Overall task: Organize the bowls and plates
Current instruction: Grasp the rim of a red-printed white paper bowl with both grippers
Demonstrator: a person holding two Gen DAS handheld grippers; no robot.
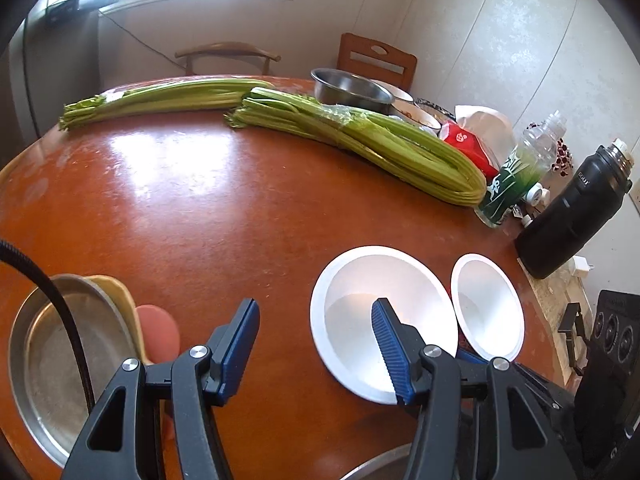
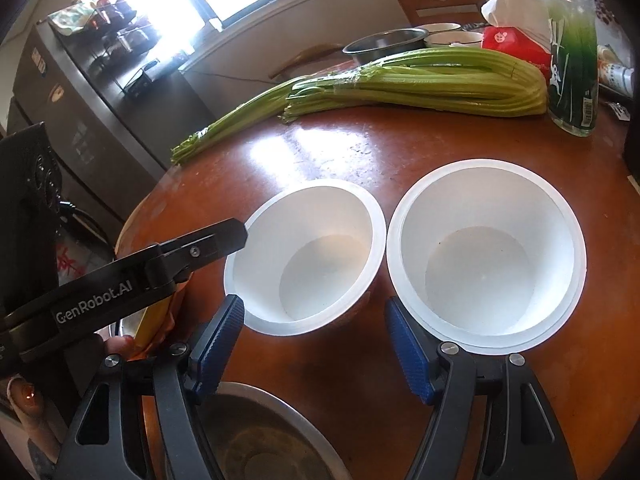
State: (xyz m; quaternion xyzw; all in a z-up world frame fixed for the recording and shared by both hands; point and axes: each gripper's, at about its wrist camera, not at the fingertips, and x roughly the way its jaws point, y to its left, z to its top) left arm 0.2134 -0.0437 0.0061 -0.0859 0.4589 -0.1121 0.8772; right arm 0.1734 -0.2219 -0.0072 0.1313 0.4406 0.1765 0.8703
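Two white bowls stand side by side on the round brown table (image 1: pixel 180 208). The left bowl (image 1: pixel 380 320) (image 2: pixel 308 256) and the right bowl (image 1: pixel 486 308) (image 2: pixel 486 264) are both empty and upright. My left gripper (image 1: pixel 316 348) is open, its right finger over the left bowl's near rim. My right gripper (image 2: pixel 312 344) is open and empty, just in front of both bowls. A steel plate (image 1: pixel 60 360) holding a yellow dish (image 1: pixel 120 300) and a pink piece (image 1: pixel 158 332) lies at the left. Another steel dish (image 2: pixel 256 436) sits under my right gripper.
Two celery bunches (image 1: pixel 360 140) (image 1: pixel 160 98) lie across the far table. A steel bowl (image 1: pixel 348 86), tissue pack (image 1: pixel 468 144), green bottle (image 1: pixel 516 176) and black flask (image 1: pixel 572 212) crowd the right side. A fridge (image 2: pixel 80 92) stands left of the table.
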